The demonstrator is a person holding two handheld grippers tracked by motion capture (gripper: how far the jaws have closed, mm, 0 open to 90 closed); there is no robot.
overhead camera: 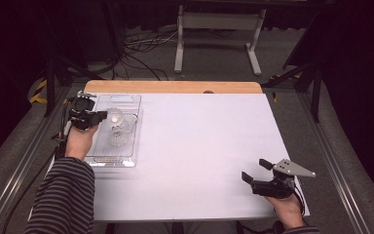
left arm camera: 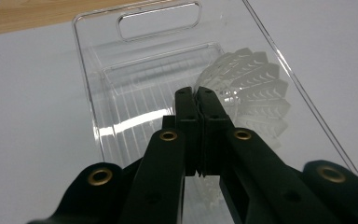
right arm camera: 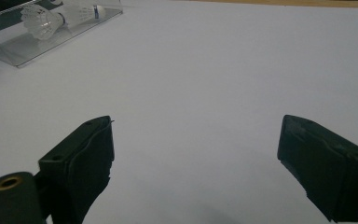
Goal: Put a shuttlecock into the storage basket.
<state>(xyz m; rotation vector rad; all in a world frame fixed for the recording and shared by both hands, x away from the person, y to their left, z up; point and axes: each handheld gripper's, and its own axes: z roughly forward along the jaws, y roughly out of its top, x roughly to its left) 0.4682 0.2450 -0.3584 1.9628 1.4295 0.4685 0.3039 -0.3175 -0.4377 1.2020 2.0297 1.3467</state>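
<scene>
Taking the clear plastic tray (overhead camera: pixel 132 105) as the landmark, the nearest thing to me is the right claw (overhead camera: pixel 258 170), resting well away from the tray on the near right part of the white desk (overhead camera: pixel 199 146), its jaws standing wide apart with nothing between them. From its own camera the tray sits far off, with shuttlecocks lying inside.

Further in, a striped sleeve (overhead camera: pixel 63 195) leads up to the left claw (overhead camera: pixel 102 116), which reaches over the tray's left rim. Its jaws are pressed together; in the left gripper view the two black tips meet with no gap, and I cannot make out anything pinched between them. Just past the tips lies a white shuttlecock (left arm camera: pixel 251 88), its feathered skirt fanned open on the tray floor. In the high view a small group of shuttlecocks (overhead camera: pixel 118 127) sits in the tray's middle.

These will handle as almost weightless things, and the skirt looks thin and easily crushed or bent. I would judge the firmer rounded cork end the better place to grip, lightly. On the smooth tray they may skid away when nudged.

Beyond the tray, the desk's wooden edge (overhead camera: pixel 175 87) shows.
</scene>
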